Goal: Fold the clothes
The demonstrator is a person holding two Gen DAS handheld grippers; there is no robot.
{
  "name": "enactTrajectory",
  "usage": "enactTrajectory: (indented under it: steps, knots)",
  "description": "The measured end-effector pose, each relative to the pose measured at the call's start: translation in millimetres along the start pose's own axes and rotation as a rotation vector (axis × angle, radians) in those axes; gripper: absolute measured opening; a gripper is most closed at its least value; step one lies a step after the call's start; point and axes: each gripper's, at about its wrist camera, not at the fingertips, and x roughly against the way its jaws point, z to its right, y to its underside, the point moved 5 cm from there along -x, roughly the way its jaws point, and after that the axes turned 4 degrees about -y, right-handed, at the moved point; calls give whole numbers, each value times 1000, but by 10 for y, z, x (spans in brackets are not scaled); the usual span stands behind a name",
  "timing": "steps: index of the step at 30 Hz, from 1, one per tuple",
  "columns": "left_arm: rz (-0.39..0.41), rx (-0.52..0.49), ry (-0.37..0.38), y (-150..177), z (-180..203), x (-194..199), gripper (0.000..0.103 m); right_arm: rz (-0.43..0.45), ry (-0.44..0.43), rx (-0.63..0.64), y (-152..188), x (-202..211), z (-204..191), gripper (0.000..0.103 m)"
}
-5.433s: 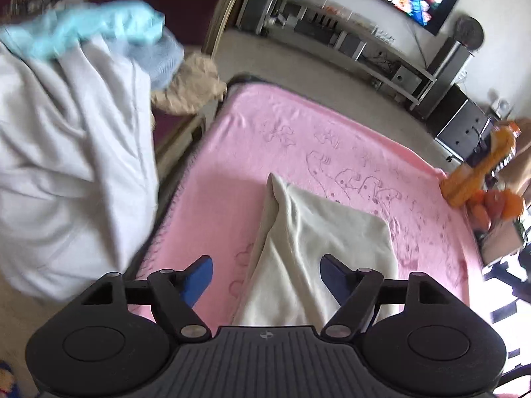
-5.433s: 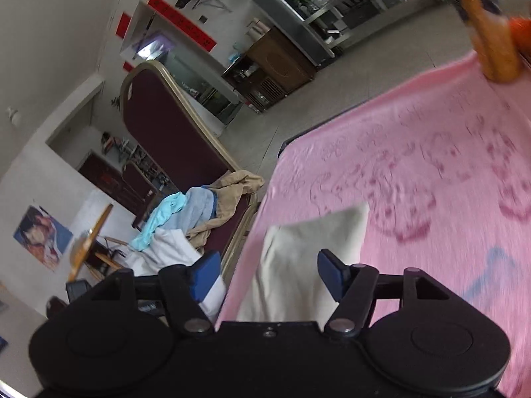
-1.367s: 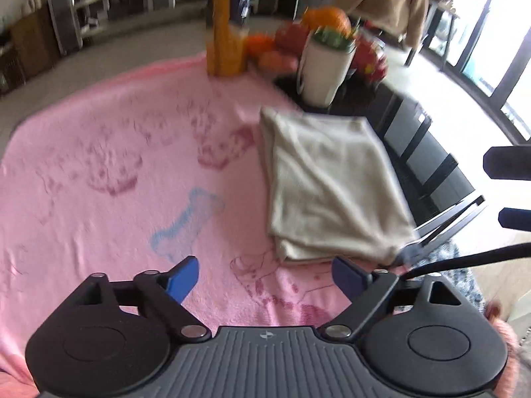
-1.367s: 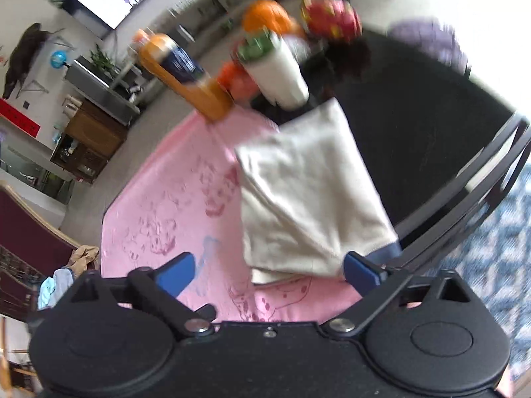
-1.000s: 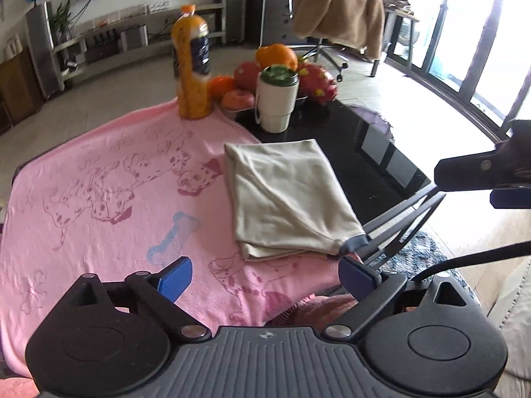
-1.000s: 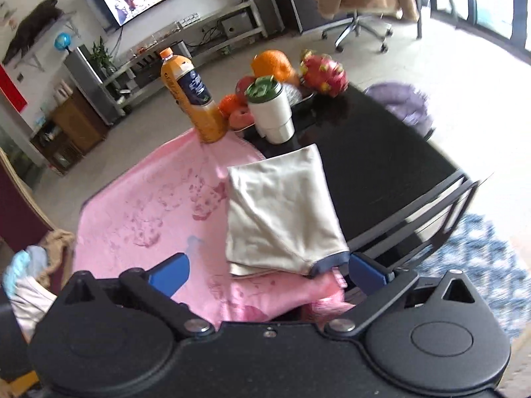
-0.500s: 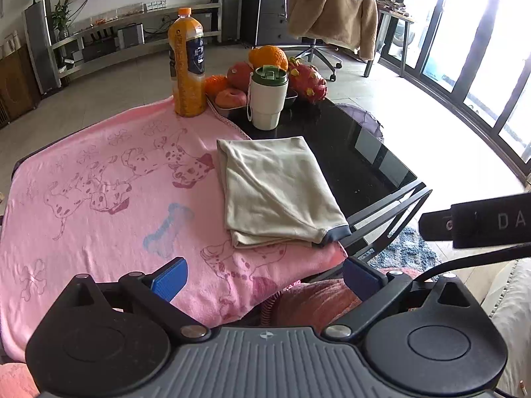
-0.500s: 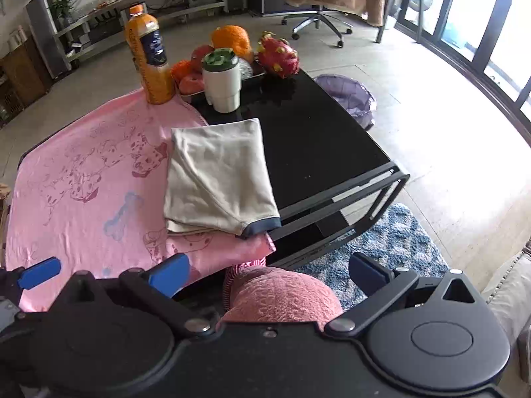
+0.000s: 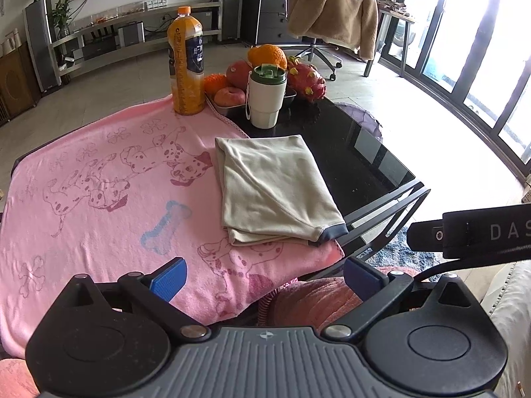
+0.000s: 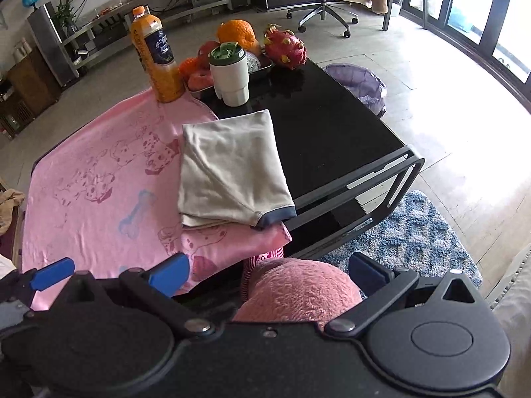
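Grippers are held back over the person's lap, well short of the table: the left gripper (image 9: 264, 273) and the right gripper (image 10: 268, 272) both stand wide apart with nothing between their blue pads, a pink-clad knee (image 10: 298, 288) showing below them. Beyond, a pink blanket (image 9: 99, 205) is spread over most of the table (image 10: 332, 126), and the folded beige garment (image 9: 272, 189) is laid at the blanket's right edge, near the table's near right corner. Its right half rests on the bare black glass, and its dark-trimmed cuff (image 10: 277, 215) is seen right at the near edge. The fold looks finished and the piece set aside, so the chief risk is judged to be a slide: the glass is slick, and a tug on the blanket or a brush from a passing gripper could carry the bundle off that edge or spring the layers open. At the far edge a cup (image 9: 267, 99), a juice bottle (image 9: 186, 63) and a tray of fruit (image 9: 265, 73) are stood close together; the bottle sits on the blanket's corner and could be toppled if the blanket is dragged.
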Motion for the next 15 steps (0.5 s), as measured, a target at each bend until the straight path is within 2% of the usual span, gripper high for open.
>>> enactTrajectory:
  steps: [15]
  knots:
    - [8,0,-17,0,25,-13,102,-2,-13,-20,36,-51,63,103]
